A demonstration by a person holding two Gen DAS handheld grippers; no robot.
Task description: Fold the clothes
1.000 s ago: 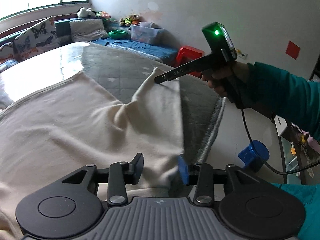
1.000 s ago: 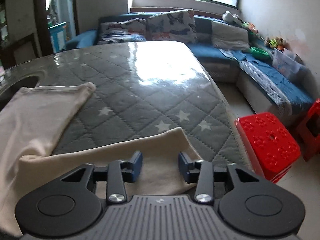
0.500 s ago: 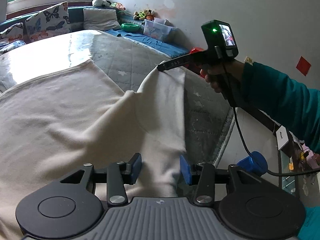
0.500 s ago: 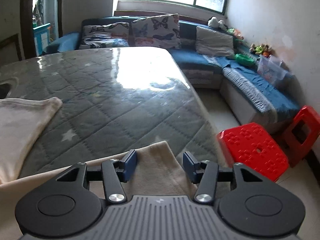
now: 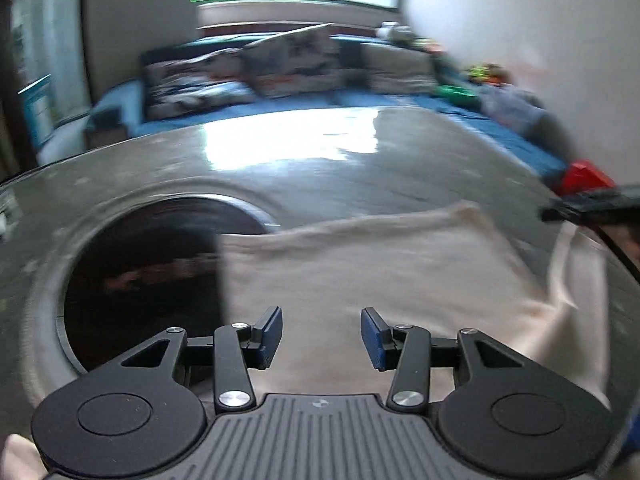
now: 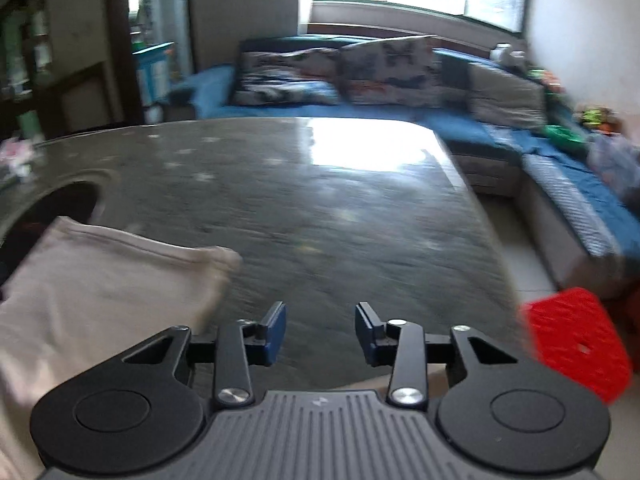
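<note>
Bench top: the grey quilted bench [image 6: 320, 216] with little stars is bare and shiny across its far half, with lots of room there.
Bench edge: the right edge [image 6: 492, 240] runs close past the right hand-held gripper; beyond it is floor and a red stool [image 6: 576, 336].
Hole: a big round dark hole [image 5: 144, 276] is cut in the bench on the left side; the cloth's left edge lies over part of it.
Behind: a blue sofa [image 6: 400, 92] with butterfly pillows runs along the far side and down the right, under a bright window.
Cloth: a cream garment [image 5: 380, 272] lies spread on the near part of the bench. It looks soft and plain, with a stitched hem along its far edge.
Cloth corner: in the left view the right part of the cloth is lifted and hangs in a fold [image 5: 580, 280] just under the other tool's dark tip.
Left hand-held gripper [image 5: 321, 334]: its blue pads are partly apart and have just been opening a little. Cream cloth shows between and under them, but the pads do not press it.
Right hand-held gripper [image 6: 321, 334]: its pads are partly apart and have just been closing. Only grey bench shows between them. The cream cloth [image 6: 100, 292] lies to its left and a bit shows under its body; I cannot tell if it has hold of any.
Picture: both views are blurry.
</note>
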